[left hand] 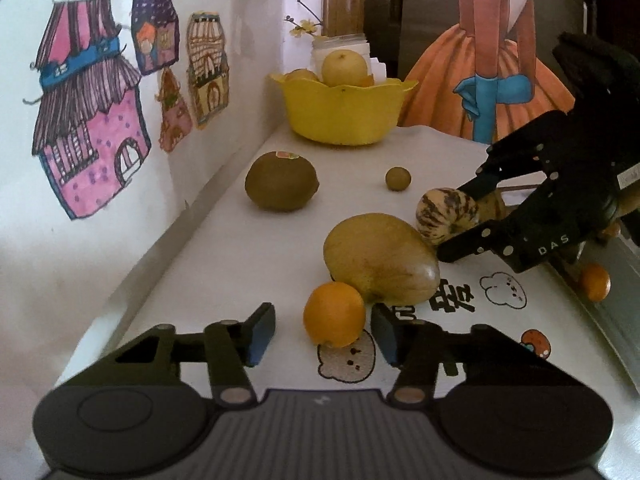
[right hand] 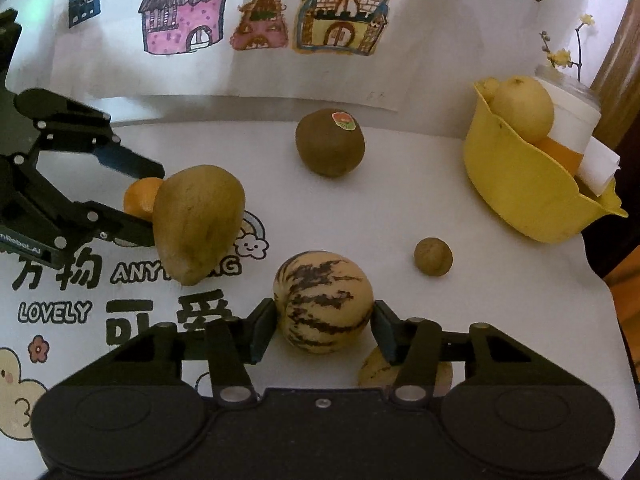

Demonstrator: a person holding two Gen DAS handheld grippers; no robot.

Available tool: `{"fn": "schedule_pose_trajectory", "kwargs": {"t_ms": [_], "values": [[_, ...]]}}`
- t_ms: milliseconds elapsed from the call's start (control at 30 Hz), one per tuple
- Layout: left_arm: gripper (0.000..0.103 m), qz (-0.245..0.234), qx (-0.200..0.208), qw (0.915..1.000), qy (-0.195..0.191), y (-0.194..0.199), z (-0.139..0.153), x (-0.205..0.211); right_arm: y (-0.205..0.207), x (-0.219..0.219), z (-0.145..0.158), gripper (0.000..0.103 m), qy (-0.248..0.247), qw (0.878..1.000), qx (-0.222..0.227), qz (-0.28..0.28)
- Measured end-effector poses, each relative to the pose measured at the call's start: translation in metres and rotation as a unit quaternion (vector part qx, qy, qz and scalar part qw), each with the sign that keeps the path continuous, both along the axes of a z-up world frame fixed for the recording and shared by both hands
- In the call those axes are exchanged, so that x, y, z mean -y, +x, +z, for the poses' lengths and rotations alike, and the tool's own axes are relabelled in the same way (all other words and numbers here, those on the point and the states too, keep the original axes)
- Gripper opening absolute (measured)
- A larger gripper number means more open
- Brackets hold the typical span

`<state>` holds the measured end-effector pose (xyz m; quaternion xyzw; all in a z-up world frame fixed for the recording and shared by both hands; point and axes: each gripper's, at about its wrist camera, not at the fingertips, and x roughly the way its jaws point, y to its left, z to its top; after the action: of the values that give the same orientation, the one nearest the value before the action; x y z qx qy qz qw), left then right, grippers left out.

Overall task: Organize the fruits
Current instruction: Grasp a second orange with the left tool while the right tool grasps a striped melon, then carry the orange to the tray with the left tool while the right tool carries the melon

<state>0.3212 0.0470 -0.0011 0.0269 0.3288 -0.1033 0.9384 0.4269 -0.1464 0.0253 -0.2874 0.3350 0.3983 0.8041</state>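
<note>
My left gripper (left hand: pixel 323 330) is open around a small orange (left hand: pixel 334 314) on the white table; its pads stand apart from the fruit on both sides. A mango (left hand: pixel 382 260) lies just behind the orange. My right gripper (right hand: pixel 323 330) has its pads against both sides of a striped cream melon (right hand: pixel 323 302) resting on the table. A second striped fruit (right hand: pixel 374 370) lies under its right finger. A kiwi (right hand: pixel 330 143) and a small brown round fruit (right hand: pixel 433 257) lie further back. A yellow bowl (right hand: pixel 520 184) at the back right holds a pear (right hand: pixel 523 109) and other fruit.
A wall with children's house drawings (left hand: pixel 92 128) runs along the table's left side. A white jar with flower twigs (left hand: pixel 340 46) stands behind the bowl. Another small orange (left hand: pixel 595 282) sits at the table's right edge. A painted figure in an orange dress (left hand: pixel 480 80) stands behind.
</note>
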Motion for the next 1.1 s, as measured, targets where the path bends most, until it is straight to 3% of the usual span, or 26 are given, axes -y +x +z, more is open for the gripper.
{"fn": "schedule_pose_trajectory", "kwargs": {"t_ms": [300, 800, 1100], "values": [[0.036, -0.011, 0.001, 0.9999, -0.005, 0.001, 0.0, 0.005, 0.0, 0.0, 0.0, 0.054, 0.008, 1.0, 0.001, -0.003], [0.035, -0.009, -0.001, 1.0, -0.005, 0.001, 0.0, 0.006, 0.004, -0.003, 0.001, 0.055, 0.011, 1.0, -0.006, -0.001], [0.035, -0.007, -0.015, 0.9997, -0.018, -0.009, 0.004, 0.009, -0.02, -0.004, 0.003, 0.054, -0.013, 1.0, 0.005, 0.006]]}}
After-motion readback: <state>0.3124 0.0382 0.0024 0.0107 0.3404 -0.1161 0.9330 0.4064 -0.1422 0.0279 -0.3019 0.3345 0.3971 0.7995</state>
